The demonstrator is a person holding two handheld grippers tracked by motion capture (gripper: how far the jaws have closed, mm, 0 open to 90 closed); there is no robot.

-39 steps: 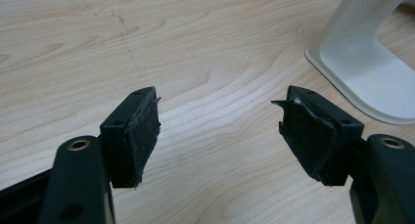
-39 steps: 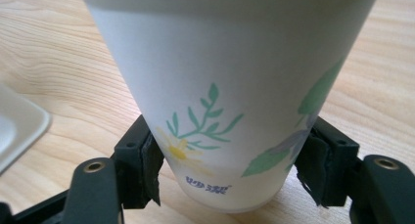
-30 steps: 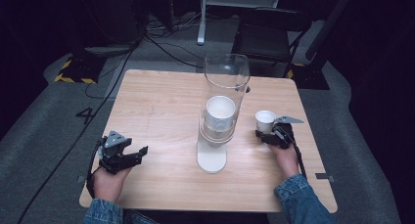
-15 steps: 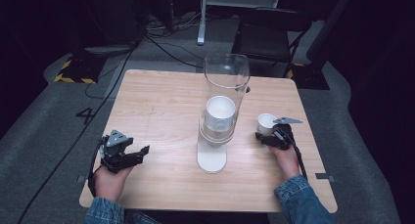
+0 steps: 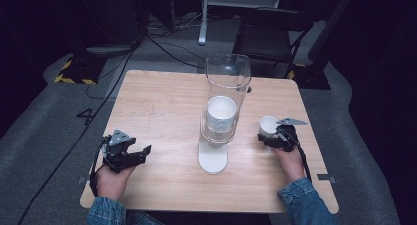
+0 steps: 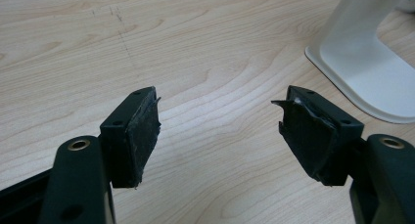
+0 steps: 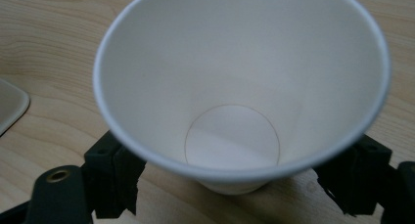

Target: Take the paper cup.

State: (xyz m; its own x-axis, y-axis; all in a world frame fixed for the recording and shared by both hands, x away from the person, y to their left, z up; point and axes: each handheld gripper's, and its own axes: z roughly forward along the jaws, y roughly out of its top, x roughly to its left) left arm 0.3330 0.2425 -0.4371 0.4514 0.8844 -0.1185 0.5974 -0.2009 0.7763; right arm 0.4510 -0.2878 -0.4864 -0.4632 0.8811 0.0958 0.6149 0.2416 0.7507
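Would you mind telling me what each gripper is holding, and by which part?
The right gripper clamps a white paper cup by its lower side walls; the left gripper is open, holding nothing.

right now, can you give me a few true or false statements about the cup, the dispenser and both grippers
1. The right gripper has a white paper cup between its jaws. True.
2. That cup holds liquid. False: the right gripper view shows its inside empty down to the base.
3. The left gripper is closed on a cup. False: its jaws stand apart over bare wood with nothing between them.
4. A stack of white cups sits inside the clear tube of the dispenser in the middle of the table. True.
5. The dispenser's white base lies between the two grippers in the high view. True.
6. The held cup lies on its side. False: it is upright, mouth up.
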